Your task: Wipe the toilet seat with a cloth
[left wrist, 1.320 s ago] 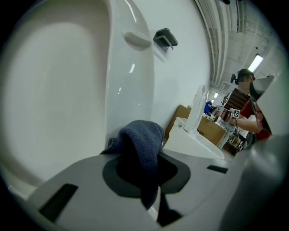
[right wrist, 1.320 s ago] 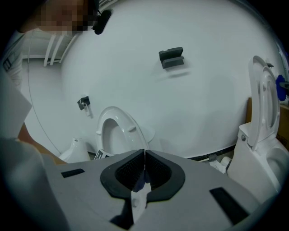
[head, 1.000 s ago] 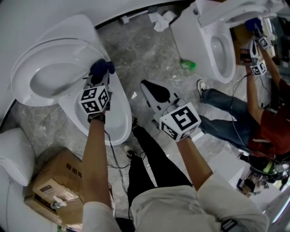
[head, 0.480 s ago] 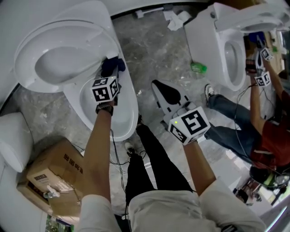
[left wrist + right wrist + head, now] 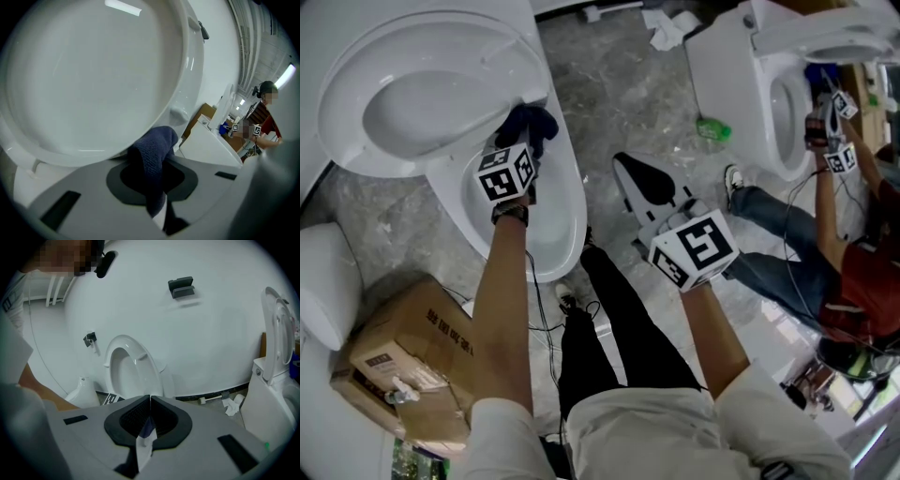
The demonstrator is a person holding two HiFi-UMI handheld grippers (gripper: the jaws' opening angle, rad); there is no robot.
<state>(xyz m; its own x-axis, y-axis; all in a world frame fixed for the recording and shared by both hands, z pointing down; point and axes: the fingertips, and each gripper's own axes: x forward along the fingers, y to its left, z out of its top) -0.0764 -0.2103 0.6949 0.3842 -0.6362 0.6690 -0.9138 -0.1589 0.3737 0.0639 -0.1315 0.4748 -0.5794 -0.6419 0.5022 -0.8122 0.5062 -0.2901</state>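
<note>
I've got the left tool (image 5: pixel 525 148) clamped on the dk blue cloth (image 5: pixel 531 124). The cloth sticks out past the tips, long axis running w/ the tool, bunched end right at the lower edge of the raised toilet seat (image 5: pixel 342 103), above the bowl (image 5: pixel 555 234). Right tool (image 5: pixel 645 195) is closed up w/ nothing in it, off to the side over the floor.

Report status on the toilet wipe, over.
Left claw shut on blue cloth, cloth at raised toilet seat rim. Right claw shut, empty, off to the side. Nothing blocking seat.
</note>
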